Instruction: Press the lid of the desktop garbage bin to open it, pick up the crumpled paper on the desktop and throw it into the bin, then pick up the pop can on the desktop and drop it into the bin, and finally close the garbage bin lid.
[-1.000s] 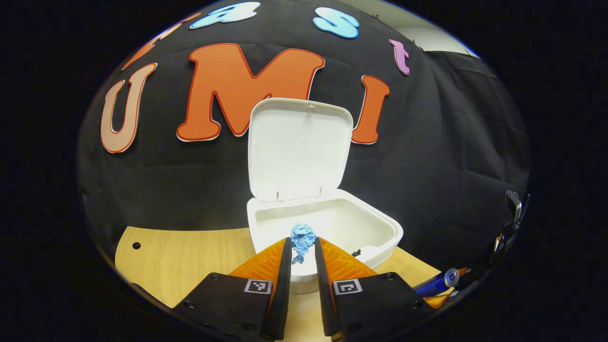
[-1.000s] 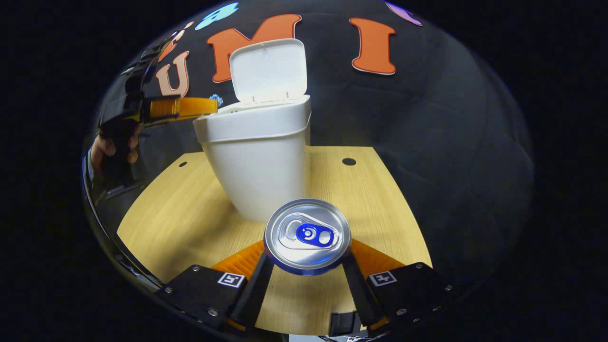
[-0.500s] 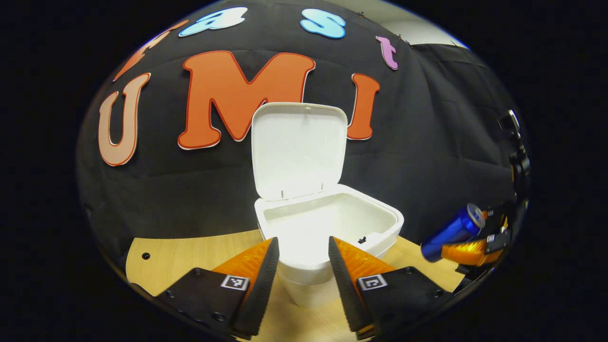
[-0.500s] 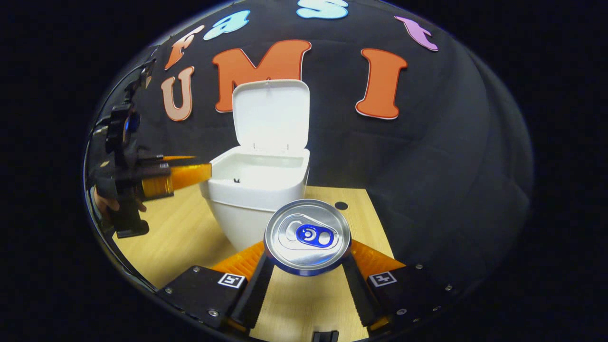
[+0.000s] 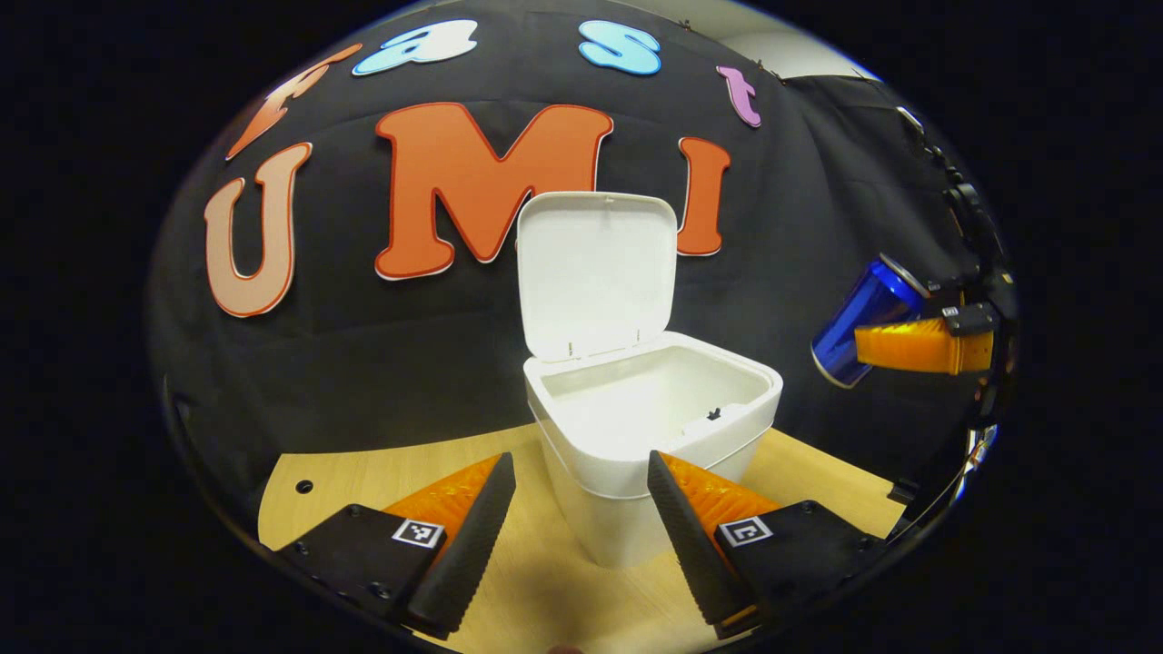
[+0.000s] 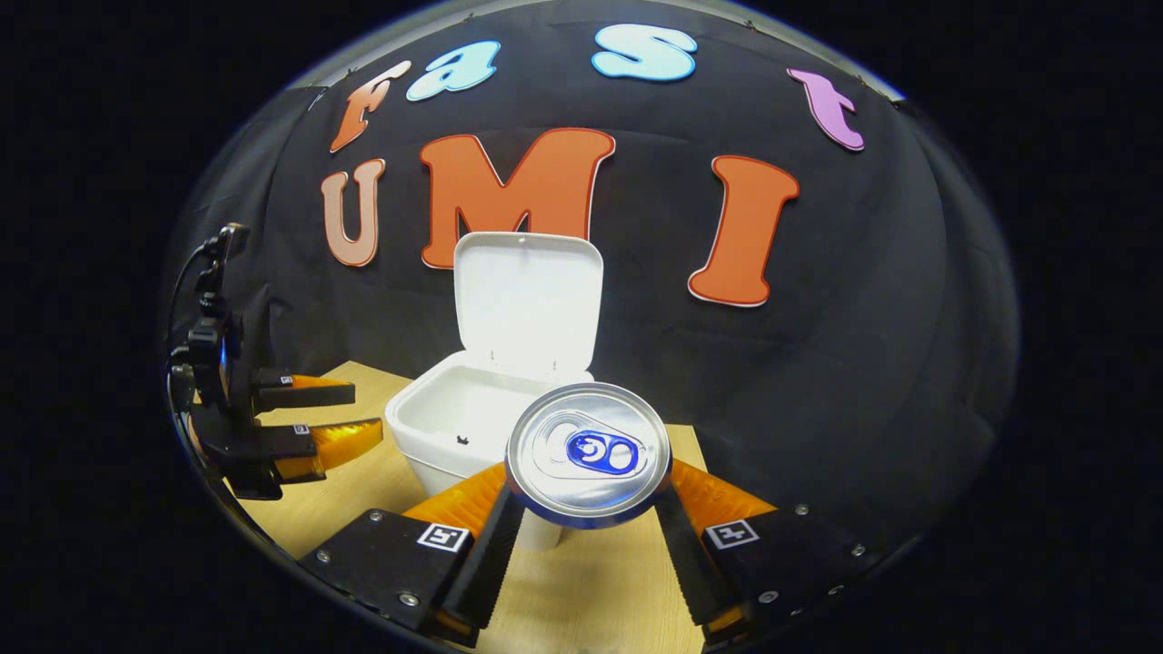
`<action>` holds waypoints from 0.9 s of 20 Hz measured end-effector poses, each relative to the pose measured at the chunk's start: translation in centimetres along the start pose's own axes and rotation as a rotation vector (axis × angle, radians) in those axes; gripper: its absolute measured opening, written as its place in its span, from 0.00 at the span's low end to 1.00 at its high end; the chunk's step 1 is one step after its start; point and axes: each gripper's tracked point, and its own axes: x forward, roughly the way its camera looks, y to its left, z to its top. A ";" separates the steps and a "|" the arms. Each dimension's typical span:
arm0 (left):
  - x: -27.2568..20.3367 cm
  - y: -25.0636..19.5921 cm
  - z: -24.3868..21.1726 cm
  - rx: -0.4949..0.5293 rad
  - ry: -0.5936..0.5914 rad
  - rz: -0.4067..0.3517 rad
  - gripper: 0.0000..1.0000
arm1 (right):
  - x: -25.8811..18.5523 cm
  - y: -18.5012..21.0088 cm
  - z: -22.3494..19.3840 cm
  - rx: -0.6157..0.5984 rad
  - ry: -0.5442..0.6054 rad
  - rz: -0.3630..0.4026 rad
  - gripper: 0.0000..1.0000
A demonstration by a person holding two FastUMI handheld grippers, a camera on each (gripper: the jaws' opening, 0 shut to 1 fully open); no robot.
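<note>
The white bin [image 5: 636,454] stands on the wooden desk with its lid [image 5: 595,272] swung upright; the paper cannot be seen inside it. My left gripper [image 5: 581,495] hangs open just in front of the bin, nothing between its fingers. To the bin's right, in the air and above rim height, the blue pop can [image 5: 863,322] sits tilted in my right gripper [image 5: 895,343]. In the right gripper view the can's silver top [image 6: 588,452] lies between both fingers, my right gripper [image 6: 589,522] shut on it, with the bin [image 6: 454,436] and lid [image 6: 527,304] behind. My left gripper [image 6: 350,413] shows open at left.
The wooden desk [image 5: 363,472] carries the bin near its back edge, with a small hole [image 5: 303,486] at left. Black cloth wall [image 5: 363,363] closes the back and sides. A bare stretch of desk [image 6: 609,581] lies below my right gripper.
The left gripper let the blue crumpled paper drop at the bin, opened wider and drew back. The right gripper rose with the can from desk level to above the bin's rim.
</note>
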 end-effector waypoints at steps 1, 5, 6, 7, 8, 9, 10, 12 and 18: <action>-0.3 0.4 -0.5 0.000 0.009 0.010 0.94 | 0.1 0.3 0.5 -0.003 -0.010 0.006 0.79; -1.7 1.7 -1.6 -0.017 0.025 0.047 0.94 | 0.6 1.6 2.9 -0.020 -0.043 0.036 0.79; -2.0 2.0 -1.9 -0.024 0.027 0.056 0.94 | 0.8 2.0 3.3 -0.024 -0.049 0.045 0.80; -2.4 2.4 -2.2 -0.029 0.031 0.065 0.94 | 1.1 2.4 3.7 -0.027 -0.054 0.055 0.79; -2.8 2.9 -2.5 -0.036 0.037 0.078 0.94 | 1.3 2.7 4.0 -0.030 -0.058 0.064 0.80; -3.1 3.3 -2.9 -0.048 0.041 0.089 0.94 | 1.6 3.2 4.2 -0.034 -0.060 0.071 0.80; -3.6 3.7 -3.3 -0.060 0.045 0.102 0.94 | 1.9 3.5 4.4 -0.039 -0.064 0.077 0.80; -4.8 4.8 -3.9 -0.070 0.048 0.133 0.94 | 2.8 4.2 4.6 -0.051 -0.067 0.090 0.79; -8.0 8.3 -5.8 -0.118 0.063 0.229 0.94 | 5.3 5.9 3.8 -0.086 -0.041 0.119 0.80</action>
